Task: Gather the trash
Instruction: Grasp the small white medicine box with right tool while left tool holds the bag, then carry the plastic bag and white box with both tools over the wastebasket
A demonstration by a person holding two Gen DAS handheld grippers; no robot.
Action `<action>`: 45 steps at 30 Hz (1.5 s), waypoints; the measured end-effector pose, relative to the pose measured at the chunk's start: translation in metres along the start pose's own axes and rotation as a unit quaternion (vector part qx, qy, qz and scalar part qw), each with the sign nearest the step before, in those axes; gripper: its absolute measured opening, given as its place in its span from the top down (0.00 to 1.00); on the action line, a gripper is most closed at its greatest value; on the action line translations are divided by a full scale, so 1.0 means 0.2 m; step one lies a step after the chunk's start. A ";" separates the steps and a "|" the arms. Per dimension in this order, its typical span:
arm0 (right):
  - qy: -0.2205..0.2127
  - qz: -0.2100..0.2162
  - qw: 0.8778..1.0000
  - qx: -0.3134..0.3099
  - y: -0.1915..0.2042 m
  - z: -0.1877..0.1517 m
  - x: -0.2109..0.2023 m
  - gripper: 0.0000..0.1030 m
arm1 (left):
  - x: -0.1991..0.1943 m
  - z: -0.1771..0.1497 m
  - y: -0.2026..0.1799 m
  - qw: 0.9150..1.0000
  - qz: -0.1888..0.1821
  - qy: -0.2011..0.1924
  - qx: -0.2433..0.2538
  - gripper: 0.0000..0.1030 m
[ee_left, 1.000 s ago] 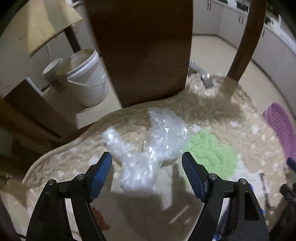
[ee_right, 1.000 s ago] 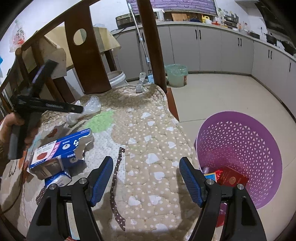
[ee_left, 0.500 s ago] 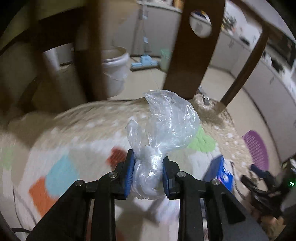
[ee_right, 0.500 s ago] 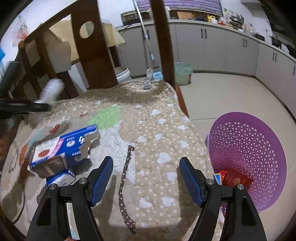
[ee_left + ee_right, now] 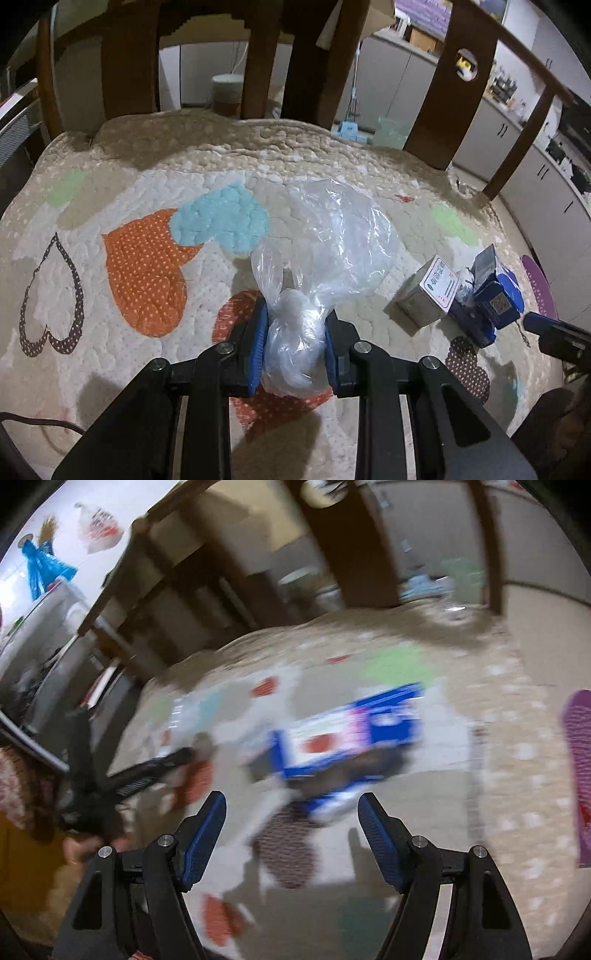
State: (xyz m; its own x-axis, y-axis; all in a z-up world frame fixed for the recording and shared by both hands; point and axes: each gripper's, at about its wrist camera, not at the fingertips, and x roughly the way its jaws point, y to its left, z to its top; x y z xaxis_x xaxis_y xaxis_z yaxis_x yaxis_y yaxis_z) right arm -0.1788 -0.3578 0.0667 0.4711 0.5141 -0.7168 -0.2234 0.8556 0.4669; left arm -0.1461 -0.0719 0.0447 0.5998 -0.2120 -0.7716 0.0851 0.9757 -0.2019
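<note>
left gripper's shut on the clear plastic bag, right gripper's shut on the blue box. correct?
Half right. The left gripper is shut on the clear plastic bag, as the left wrist view shows. The right gripper is not shut on the blue box: the right wrist view shows its jaws wide apart and empty, with the box lying on the quilt beyond them.

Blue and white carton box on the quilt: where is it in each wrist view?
Left wrist: blue and white carton box at the right edge, lying on the quilted heart-print cover, beside a grey box.
Right wrist: centre, blurred, just beyond the open right gripper.
Shared landmark: purple perforated basket.
</note>
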 end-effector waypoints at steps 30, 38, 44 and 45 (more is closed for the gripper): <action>0.048 -0.120 0.990 -0.052 0.36 0.20 0.46 0.57 | -0.07 -0.10 0.10 0.999 -0.026 -0.035 -0.001 0.74; 0.009 -0.097 0.995 -0.030 0.32 0.15 0.17 0.57 | -0.08 -0.12 0.05 0.999 -0.018 -0.038 0.010 0.74; -0.025 -0.116 0.993 -0.016 0.20 0.11 -0.01 0.57 | -0.15 -0.13 -0.03 0.999 -0.016 -0.036 0.028 0.74; -0.030 -0.118 0.992 -0.012 0.17 0.11 -0.04 0.57 | -0.17 -0.13 -0.04 0.999 -0.016 -0.037 0.031 0.74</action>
State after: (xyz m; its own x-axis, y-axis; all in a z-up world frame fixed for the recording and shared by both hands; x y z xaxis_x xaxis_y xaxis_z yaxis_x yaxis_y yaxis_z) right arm -0.1721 -0.3333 0.0990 0.5633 0.2950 -0.7718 -0.1204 0.9534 0.2765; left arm -0.1886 -0.0748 0.0566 0.6536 -0.2405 -0.7176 0.1530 0.9706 -0.1860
